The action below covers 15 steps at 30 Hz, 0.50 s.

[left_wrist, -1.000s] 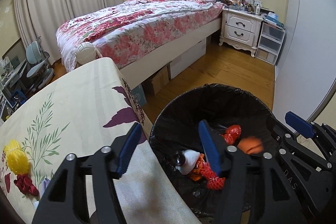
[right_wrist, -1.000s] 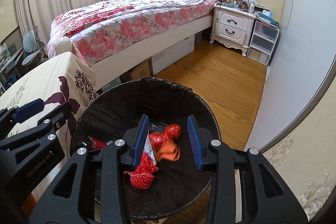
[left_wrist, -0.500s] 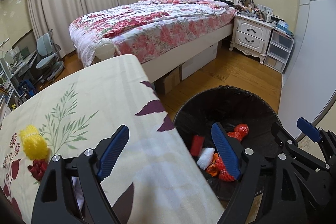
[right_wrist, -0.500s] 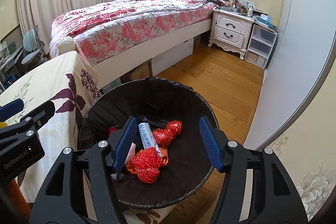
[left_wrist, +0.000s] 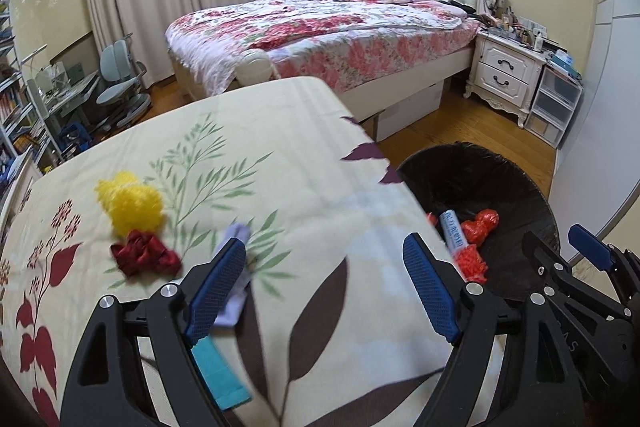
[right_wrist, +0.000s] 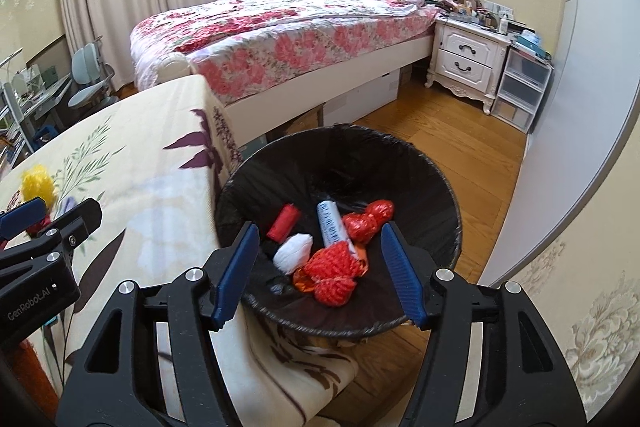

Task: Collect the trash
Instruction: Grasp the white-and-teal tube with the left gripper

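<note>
My left gripper (left_wrist: pixel 324 247) stands open over the floral tablecloth (left_wrist: pixel 280 155), nothing between its pads. Ahead and left of it lie a yellow mesh ball (left_wrist: pixel 130 201) and a dark red wad (left_wrist: pixel 144 259). A lavender scrap (left_wrist: pixel 236 235) and a teal strip (left_wrist: pixel 220 375) sit by its left finger. My right gripper (right_wrist: pixel 320 231) hangs open and empty above the black-lined bin (right_wrist: pixel 440 195). Inside the bin are a red mesh bundle (right_wrist: pixel 334 271), a white wad (right_wrist: pixel 294 251), a red roll (right_wrist: pixel 284 221), a white tube (right_wrist: pixel 332 223) and a red bag (right_wrist: pixel 370 217).
The bin stands on the wood floor (right_wrist: pixel 460 131) against the table's right edge. A bed (right_wrist: pixel 288 27) with boxes under it lies beyond, a white nightstand (right_wrist: pixel 464 63) and plastic drawers (right_wrist: pixel 520 83) at the right wall. A desk and chairs (left_wrist: pixel 116 83) are far left.
The left gripper swung left from over the bin to over the table, its jaws wider. The right gripper's jaws opened and the orange-red piece between them now lies in the bin.
</note>
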{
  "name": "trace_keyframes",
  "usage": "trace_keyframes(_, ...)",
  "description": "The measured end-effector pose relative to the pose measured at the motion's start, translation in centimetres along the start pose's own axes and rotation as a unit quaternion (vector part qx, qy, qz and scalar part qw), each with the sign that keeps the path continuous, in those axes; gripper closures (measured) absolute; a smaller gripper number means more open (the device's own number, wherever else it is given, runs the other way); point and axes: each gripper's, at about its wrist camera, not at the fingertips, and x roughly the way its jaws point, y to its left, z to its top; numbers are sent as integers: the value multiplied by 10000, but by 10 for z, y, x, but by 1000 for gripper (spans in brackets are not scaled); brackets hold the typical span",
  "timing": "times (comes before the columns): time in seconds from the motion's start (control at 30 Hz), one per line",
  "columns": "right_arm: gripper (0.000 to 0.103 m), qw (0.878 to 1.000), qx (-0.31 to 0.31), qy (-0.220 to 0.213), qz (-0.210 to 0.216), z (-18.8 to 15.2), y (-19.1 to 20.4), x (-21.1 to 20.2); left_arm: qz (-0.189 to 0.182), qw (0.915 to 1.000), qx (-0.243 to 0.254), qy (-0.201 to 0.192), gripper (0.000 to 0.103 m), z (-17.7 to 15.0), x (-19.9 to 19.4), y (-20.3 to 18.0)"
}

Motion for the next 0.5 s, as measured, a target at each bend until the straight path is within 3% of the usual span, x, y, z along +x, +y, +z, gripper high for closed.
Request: trace_keyframes(0.5, 41, 9988, -304, 84, 370, -18, 43, -14, 349, 9982, -351, 339, 22, -50, -14, 51)
